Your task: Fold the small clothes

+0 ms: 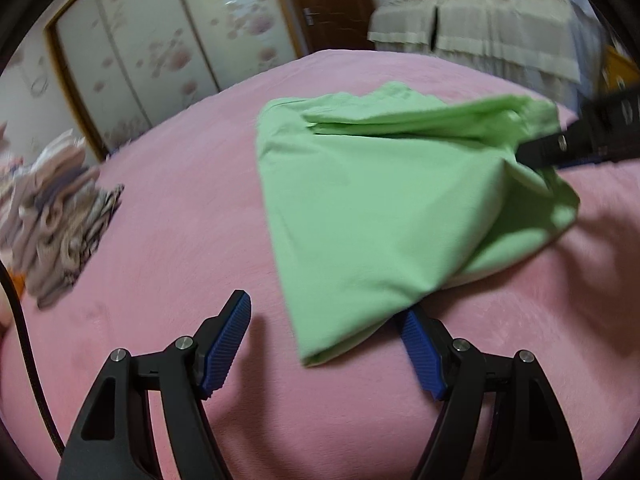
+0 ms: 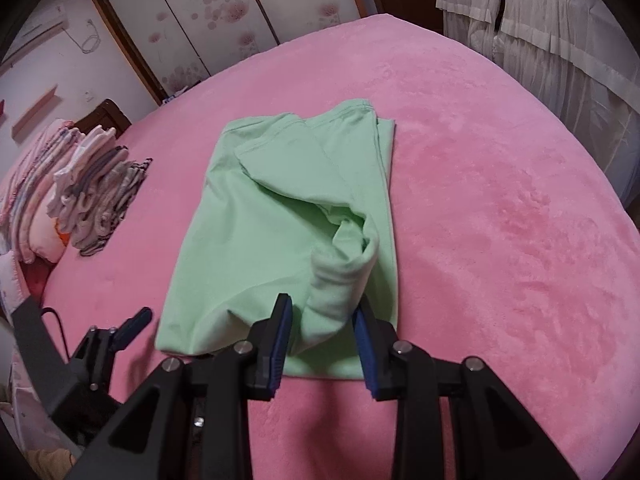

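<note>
Green garment (image 2: pixel 280 216) lies partly folded on the pink bed (image 2: pixel 500 220), near the stack of folded clothes (image 2: pixel 96 192) at left. Looks light, limp, not slippery; best taken at a corner or hem, since mid-panel grabs will bunch it. Left gripper (image 1: pixel 324 344): jaws wide apart, empty, near corner just between the tips. Right gripper (image 2: pixel 322 316): jaws partly parted around a raised fabric bunch; pads look slack, not pinching.

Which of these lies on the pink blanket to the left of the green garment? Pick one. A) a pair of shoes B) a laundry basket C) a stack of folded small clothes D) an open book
C: a stack of folded small clothes sits on the pink blanket, left of the green garment.
</note>
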`<state>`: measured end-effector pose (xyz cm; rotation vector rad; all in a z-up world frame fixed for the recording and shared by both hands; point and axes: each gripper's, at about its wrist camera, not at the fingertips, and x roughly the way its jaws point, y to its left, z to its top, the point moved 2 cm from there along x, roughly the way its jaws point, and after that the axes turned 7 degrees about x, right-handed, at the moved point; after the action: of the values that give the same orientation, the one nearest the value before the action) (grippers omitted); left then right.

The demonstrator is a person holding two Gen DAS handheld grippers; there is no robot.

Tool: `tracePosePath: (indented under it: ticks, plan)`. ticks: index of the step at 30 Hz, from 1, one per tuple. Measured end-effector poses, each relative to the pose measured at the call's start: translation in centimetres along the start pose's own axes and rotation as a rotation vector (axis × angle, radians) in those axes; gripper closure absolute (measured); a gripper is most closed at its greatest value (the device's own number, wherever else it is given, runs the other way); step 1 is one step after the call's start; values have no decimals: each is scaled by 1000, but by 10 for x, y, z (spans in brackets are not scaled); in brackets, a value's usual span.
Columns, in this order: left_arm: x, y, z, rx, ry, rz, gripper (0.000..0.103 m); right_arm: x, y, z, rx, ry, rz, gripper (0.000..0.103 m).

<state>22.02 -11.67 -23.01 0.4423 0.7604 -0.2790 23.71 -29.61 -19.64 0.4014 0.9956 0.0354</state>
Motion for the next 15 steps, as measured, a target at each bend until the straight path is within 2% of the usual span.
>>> tracePosePath:
  ticks: [5, 8, 11, 15]
  plan:
    - [-7, 23, -5, -138, -31, -85, 29, 3, -2, 7, 35, 15, 8, 72]
    - [-8, 34, -8, -215, -33, -140, 29, -2, 2, 11, 40, 8, 28, 81]
    - [-14, 36, -10, -249, -41, -173, 29, -7, 5, 14, 47, 7, 36, 81]
    - [-21, 36, -9, -246, -55, -203, 29, -11, 5, 17, 65, 12, 54, 81]
